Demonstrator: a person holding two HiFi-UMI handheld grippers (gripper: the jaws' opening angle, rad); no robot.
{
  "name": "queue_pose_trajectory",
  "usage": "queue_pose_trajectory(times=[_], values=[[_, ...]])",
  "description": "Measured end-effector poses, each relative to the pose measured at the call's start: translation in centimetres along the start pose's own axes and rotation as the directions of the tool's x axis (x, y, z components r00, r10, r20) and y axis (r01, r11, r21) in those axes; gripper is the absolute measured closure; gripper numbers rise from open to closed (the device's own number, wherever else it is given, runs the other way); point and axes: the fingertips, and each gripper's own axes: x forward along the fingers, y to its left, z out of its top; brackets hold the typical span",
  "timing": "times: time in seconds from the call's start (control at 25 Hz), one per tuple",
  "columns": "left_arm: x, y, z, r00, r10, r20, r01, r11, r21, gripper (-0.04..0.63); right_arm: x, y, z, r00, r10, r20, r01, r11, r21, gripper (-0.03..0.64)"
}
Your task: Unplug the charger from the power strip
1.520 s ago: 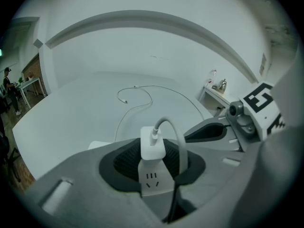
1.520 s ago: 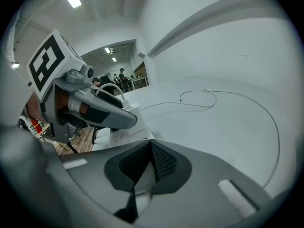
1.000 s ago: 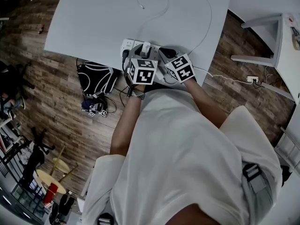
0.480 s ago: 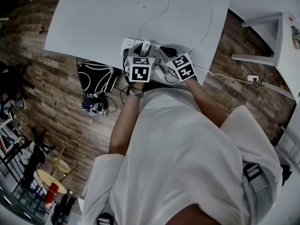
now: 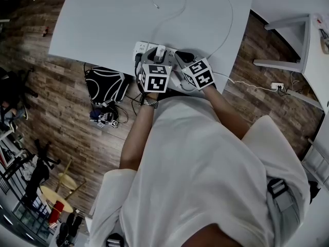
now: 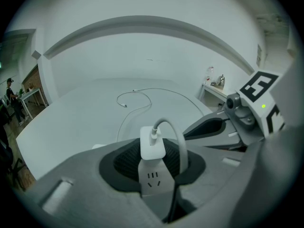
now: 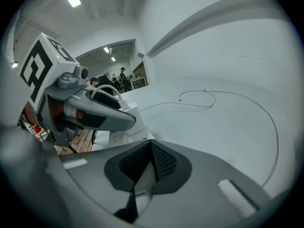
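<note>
A white power strip (image 5: 141, 49) lies at the near edge of the white table (image 5: 103, 24). A white charger (image 6: 153, 144) stands plugged into the strip (image 6: 154, 180), its cable (image 6: 137, 101) running off across the table. My left gripper (image 6: 152, 150) is shut on the charger, a dark pad on each side of it. My right gripper (image 7: 151, 147) has its pads together just right of the charger, low over the strip's right end, with a sliver of white below them. In the head view the left gripper (image 5: 158, 56) and right gripper (image 5: 182, 59) sit side by side.
The cable (image 5: 177, 9) loops over the far part of the table. A black bag (image 5: 105, 86) lies on the wooden floor left of the person. A thin cord runs to a floor socket (image 5: 277, 87) at the right, near white furniture (image 5: 293, 40).
</note>
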Motion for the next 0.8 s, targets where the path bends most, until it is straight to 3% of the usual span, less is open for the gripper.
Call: queue_pose_trajectory(times=[0.48,0.8], values=[[-0.03,0.20,-0.06,0.998,-0.050,-0.027,0.047,0.994,-0.097,0.453,-0.04,-0.09,-0.01,1.000,0.006,0.004,-0.006,1.000,0.000,0.615],[-0.14,0.10,-0.09,0.999,-0.031,-0.019,0.030,0.998,-0.059,0.453,-0.09,-0.03,-0.04,1.000,0.007,0.005,-0.007,1.000,0.000,0.615]])
